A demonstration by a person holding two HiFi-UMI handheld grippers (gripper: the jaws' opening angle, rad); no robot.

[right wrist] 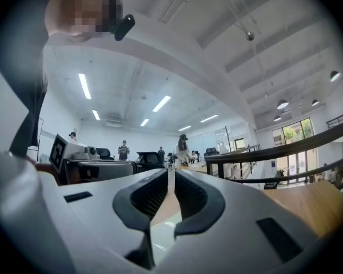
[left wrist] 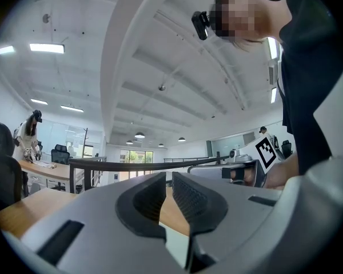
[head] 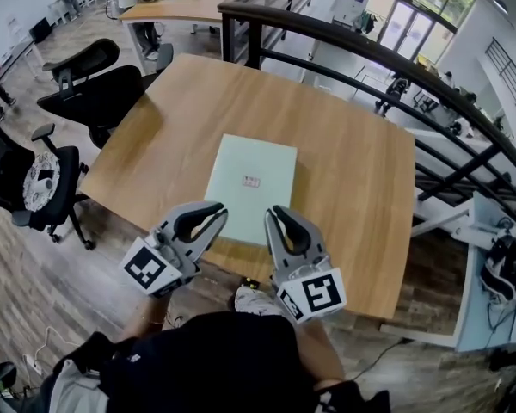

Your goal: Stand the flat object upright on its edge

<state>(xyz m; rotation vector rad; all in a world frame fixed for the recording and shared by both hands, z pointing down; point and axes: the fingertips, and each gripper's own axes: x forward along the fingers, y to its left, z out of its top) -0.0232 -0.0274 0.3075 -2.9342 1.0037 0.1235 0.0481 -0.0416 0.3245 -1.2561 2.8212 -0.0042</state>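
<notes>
A pale green flat board (head: 250, 179) with a small label at its centre lies flat in the middle of the wooden table (head: 361, 188). My left gripper (head: 221, 212) hovers at the board's near left corner, jaws shut and empty. Just right of it, my right gripper (head: 273, 214) sits at the board's near right edge, also shut with nothing held. Through the left gripper view a sliver of the board (left wrist: 177, 241) shows below the closed left gripper (left wrist: 168, 184). The right gripper view shows the closed right gripper (right wrist: 171, 181) over table and board (right wrist: 163, 236).
A dark metal railing (head: 344, 41) runs along the table's far and right sides. Black office chairs (head: 86, 84) stand to the left, one with a patterned cushion (head: 39, 179). Another desk (head: 176, 3) stands at the back. People are far off in the room.
</notes>
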